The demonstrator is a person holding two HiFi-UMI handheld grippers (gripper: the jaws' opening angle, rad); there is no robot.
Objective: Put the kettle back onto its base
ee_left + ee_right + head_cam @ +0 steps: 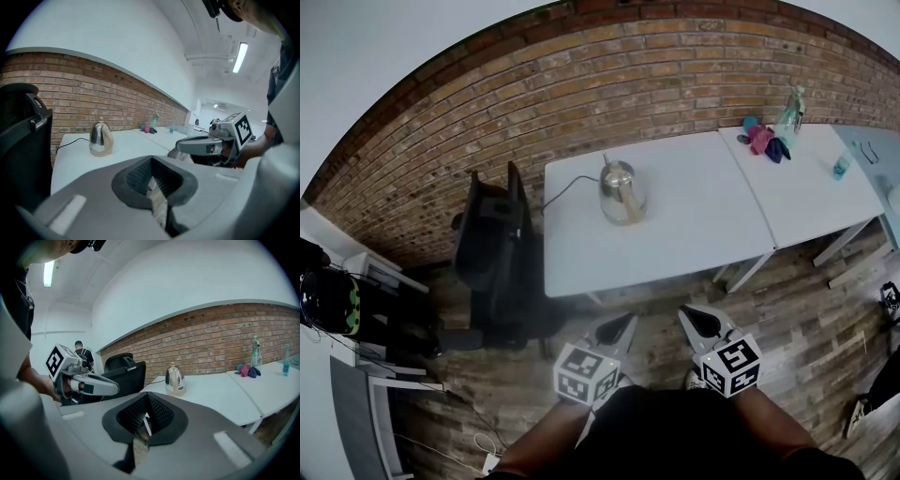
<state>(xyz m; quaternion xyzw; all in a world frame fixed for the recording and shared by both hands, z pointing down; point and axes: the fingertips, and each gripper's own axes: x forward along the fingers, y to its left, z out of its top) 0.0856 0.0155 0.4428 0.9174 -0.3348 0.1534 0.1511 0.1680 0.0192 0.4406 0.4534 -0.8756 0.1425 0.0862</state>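
A shiny steel kettle (622, 192) (101, 138) (175, 379) stands upright on the white table (694, 230), its pale bottom part resting on the tabletop. A dark cord (567, 187) trails from it off the table's left edge. Whether a separate base sits under it I cannot tell. Both grippers hang close to the person's body, well short of the table's near edge and far from the kettle. My left gripper (624, 323) (151, 182) has its jaws together and holds nothing. My right gripper (694, 317) (146, 420) is also shut and empty.
A black office chair (492, 248) stands at the table's left end. A second white table (811, 187) adjoins on the right, carrying a clear bottle (789, 114), pink and dark cloths (764, 141) and a small blue bottle (841, 167). A brick wall runs behind.
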